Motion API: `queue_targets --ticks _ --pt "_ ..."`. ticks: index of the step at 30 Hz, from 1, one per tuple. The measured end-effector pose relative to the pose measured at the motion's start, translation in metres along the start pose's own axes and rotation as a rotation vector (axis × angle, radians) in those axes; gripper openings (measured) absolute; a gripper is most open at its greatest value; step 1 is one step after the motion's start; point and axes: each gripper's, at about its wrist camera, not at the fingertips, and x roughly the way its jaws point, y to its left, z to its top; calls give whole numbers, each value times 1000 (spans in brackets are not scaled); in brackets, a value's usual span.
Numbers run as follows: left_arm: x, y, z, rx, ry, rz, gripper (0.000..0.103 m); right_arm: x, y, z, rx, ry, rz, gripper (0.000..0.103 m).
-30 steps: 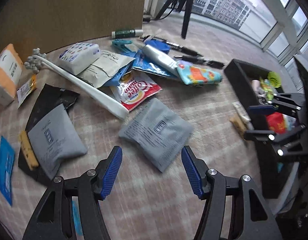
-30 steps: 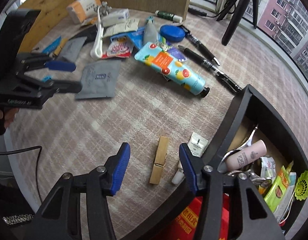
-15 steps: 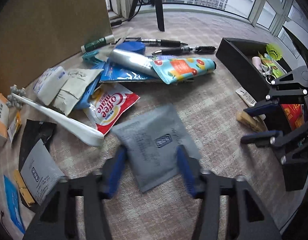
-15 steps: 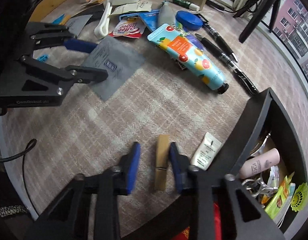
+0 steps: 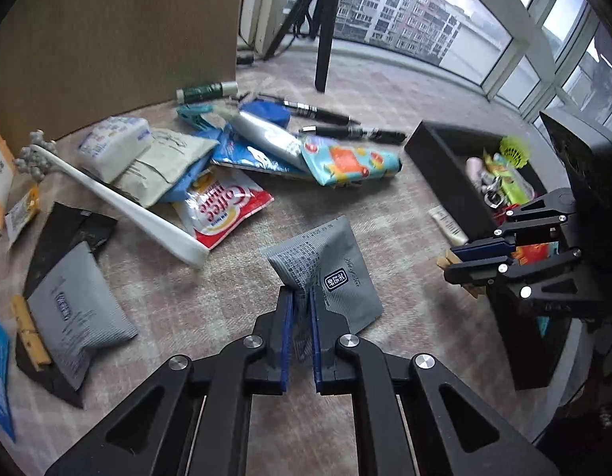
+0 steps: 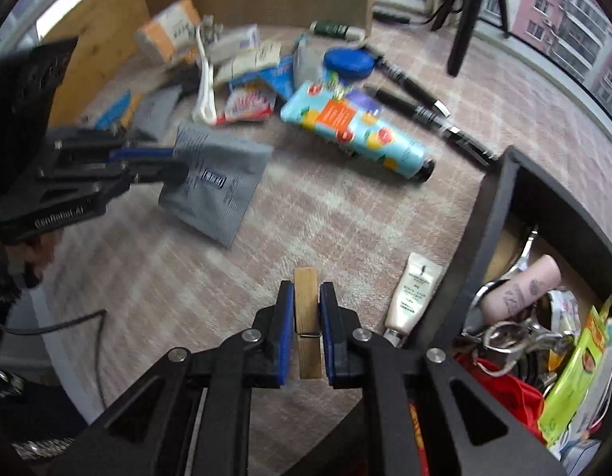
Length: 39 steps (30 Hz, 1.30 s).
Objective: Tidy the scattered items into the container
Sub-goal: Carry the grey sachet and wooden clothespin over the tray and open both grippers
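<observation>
- Left wrist view: my left gripper (image 5: 302,313) sits at the bottom centre of the frame, its blue pads pinched together on a corner of the grey sachet (image 5: 329,273), which crumples upward between them.
- The black container (image 5: 436,158) stands at the right of this frame, part filled, with my right gripper (image 5: 470,258) just in front of its near wall.
- Right wrist view: at the bottom centre, my right gripper (image 6: 306,317) is clamped on the wooden clothespin (image 6: 306,305), gripping its two long sides, with the peg pointing straight ahead along my fingers.
- The container's (image 6: 492,214) dark wall runs down the right of this frame; a small white tube (image 6: 413,289) lies on the cloth just beside that wall.
- To do this well, I judge I should lift both items clear of the cloth, carry each over the wall, and release only when it is above the open interior.
- The sachet hangs by one corner, so it may swing or slip; a steady, level carry seems wise.
- Pose: both grippers are low and tilted down toward the table. In the right wrist view the left one (image 6: 163,166) reaches in from the left edge of the frame, the sachet (image 6: 214,190) dangling from its tips.
</observation>
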Motion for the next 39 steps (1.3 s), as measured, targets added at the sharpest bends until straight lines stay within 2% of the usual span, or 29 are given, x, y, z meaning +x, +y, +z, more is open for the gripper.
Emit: queue_targets --ticks 4,10,16,24,31,33,34,35,36,37,39 --pt "-18 -9 11 -10 -42 -32 7 -25 -8 -2 64 -67 27 13" --pt "-32 -40 34 35 -95 -87 7 -64 -22 -16 179 -165 6 13" --pt "-21 -95 64 121 -108 -156 7 -117 -71 -56 328 -247 -92 13" --pt "-8 -176 94 239 -115 -267 7 -169 -120 -119 482 -304 -234 13" --pt "-4 -239 101 333 -106 -353 7 -193 -144 -168 587 -311 -302 13" --pt "-5 -254 101 352 -109 -382 9 -197 -143 -172 586 -332 -291 14" --pt "-5 -260 101 357 -113 -383 11 -199 -143 -174 586 -345 -290 15" --pt "-4 -266 101 362 -104 -369 22 -200 -144 -174 595 -337 -304 33" --pt "-1 -271 100 370 -85 -360 28 -202 -144 -175 605 -333 -329 55" --pt "0 -274 99 376 -74 -358 34 -205 -142 -176 603 -348 -359 60" --pt "1 -276 96 384 -71 -347 34 -212 -138 -175 585 -378 -397 62"
